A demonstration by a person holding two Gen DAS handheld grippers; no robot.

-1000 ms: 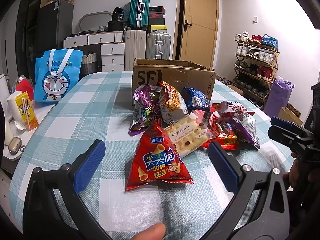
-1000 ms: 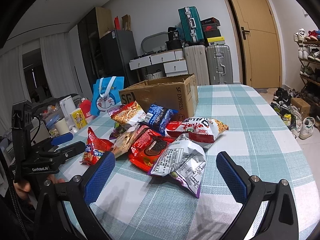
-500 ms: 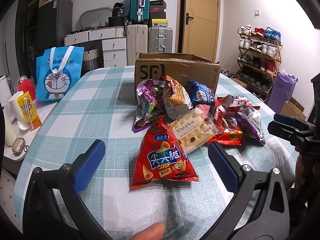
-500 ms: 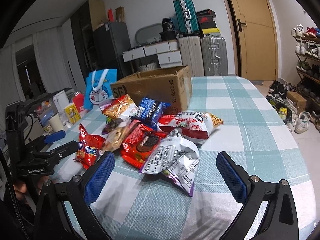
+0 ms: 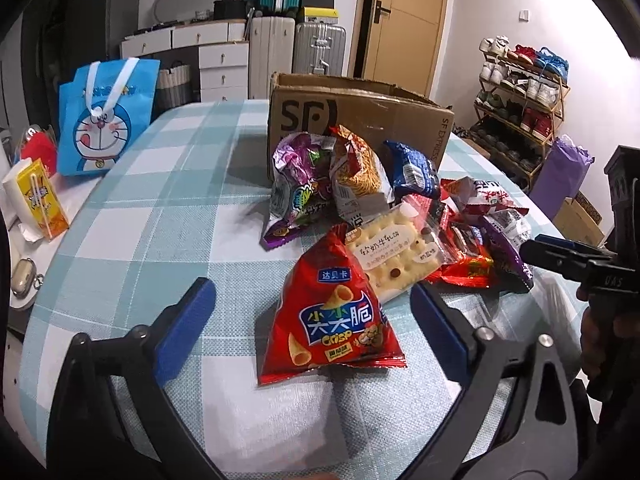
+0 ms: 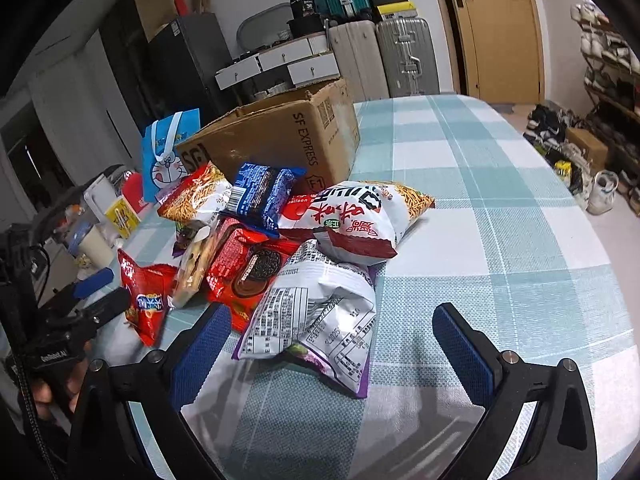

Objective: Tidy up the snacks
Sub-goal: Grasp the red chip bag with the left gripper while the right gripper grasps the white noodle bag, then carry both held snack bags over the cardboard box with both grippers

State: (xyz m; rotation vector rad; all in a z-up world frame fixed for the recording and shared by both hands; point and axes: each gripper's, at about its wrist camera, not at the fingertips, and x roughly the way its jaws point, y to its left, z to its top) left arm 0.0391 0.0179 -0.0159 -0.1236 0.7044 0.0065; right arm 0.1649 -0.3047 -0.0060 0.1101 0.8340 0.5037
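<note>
Snack pile: about nine packets heaped on the checked tablecloth [image 5: 152, 216], directly in front of the cardboard box [image 5: 360, 120], which is the landmark here. Nearest the box: purple bag [image 5: 296, 188], orange noodle-snack bag [image 5: 356, 168], blue packet [image 5: 412, 168]. Farther out: cracker pack [image 5: 392, 256], then red Crisp bag [image 5: 336, 316], outermost. Box interior not visible; probably the destination.

Left gripper [image 5: 312, 328]: fingers spread wide, holding nothing, hovering low and level, straddling the red Crisp bag.

Right gripper [image 6: 332, 344]: also wide and unladen, low over the white-and-purple bag [image 6: 316, 316].

Risk: the puffy foil may slip or crush under the pads; overlapping packs could drag along when one is lifted
</note>
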